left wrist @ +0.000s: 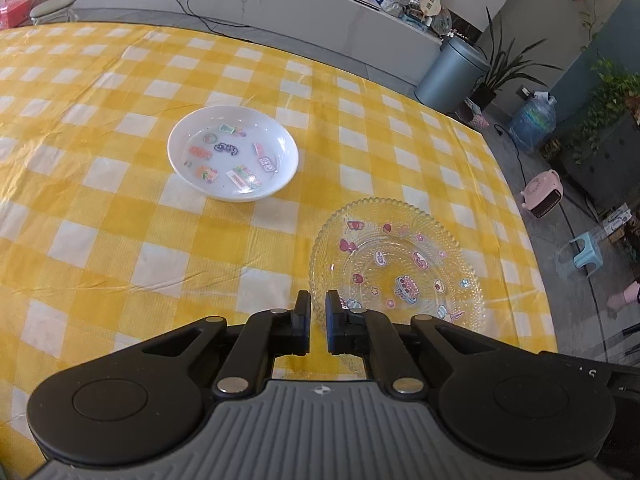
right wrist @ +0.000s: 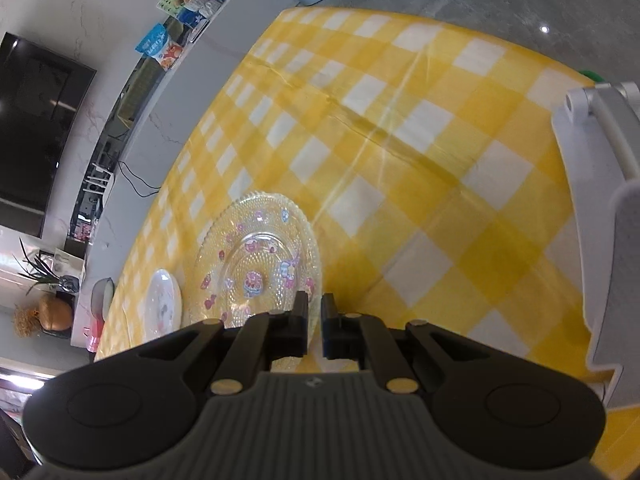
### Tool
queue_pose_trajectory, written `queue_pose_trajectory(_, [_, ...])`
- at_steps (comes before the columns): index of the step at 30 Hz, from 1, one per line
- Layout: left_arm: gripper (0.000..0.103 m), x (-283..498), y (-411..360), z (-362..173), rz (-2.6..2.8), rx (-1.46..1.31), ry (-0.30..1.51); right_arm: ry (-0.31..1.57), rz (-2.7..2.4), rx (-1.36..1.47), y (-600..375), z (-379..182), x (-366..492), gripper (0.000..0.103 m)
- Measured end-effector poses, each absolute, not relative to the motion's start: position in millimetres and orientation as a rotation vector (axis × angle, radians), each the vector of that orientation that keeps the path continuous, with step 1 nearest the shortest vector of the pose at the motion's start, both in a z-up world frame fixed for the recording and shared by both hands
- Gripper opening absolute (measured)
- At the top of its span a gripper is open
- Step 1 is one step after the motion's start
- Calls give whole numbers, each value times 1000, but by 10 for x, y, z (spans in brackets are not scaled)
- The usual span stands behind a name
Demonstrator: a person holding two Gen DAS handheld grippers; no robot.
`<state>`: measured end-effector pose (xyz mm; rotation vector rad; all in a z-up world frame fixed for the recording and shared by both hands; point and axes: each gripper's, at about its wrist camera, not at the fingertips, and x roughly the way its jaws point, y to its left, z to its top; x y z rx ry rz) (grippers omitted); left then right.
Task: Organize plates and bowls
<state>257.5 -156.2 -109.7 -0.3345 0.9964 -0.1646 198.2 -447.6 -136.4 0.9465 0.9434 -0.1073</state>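
Both grippers pinch the glass plate [left wrist: 396, 264] by its rim: the left gripper [left wrist: 318, 306] has its jaws narrowed on the near-left edge, the right gripper [right wrist: 315, 308] likewise at the plate's five o'clock in its own view. I'd judge the plate is gripped and ready to lift; next comes a level raise with both hands together. The white bowl [left wrist: 233, 153] sits at eleven o'clock, apart. Beyond, the yellow checked surface [left wrist: 120, 208] lies open; its edge runs close at three o'clock

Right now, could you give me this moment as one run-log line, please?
left gripper: shut on glass plate | right gripper: shut on glass plate | white bowl: untouched
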Motion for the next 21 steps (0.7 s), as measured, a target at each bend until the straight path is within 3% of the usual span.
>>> queue_pose_trajectory(3, [12,2581,-1546,-1066,-178,-338,992,956,-93,938,-4464,-1364,2004,9])
queue_pose_trajectory(5, [23,2599,-1549,-1031,-181,-322,972,945,-93,923,-4474,-1346,2025,19])
queue_pose_trajectory(6, [28,2614,-1554,-1020,-180,-319,965,923,-99,911,-4486,-1323,2035,29])
queue_pose_trajectory(7, [28,2633,-1557,-1016,-178,-318,960,896,-108,896,-4499,-1295,2039,32])
queue_pose_trajectory(21, [29,2793,-1561,-1180,-153,-317,954,783,-93,821,-4550,-1296,2215,32])
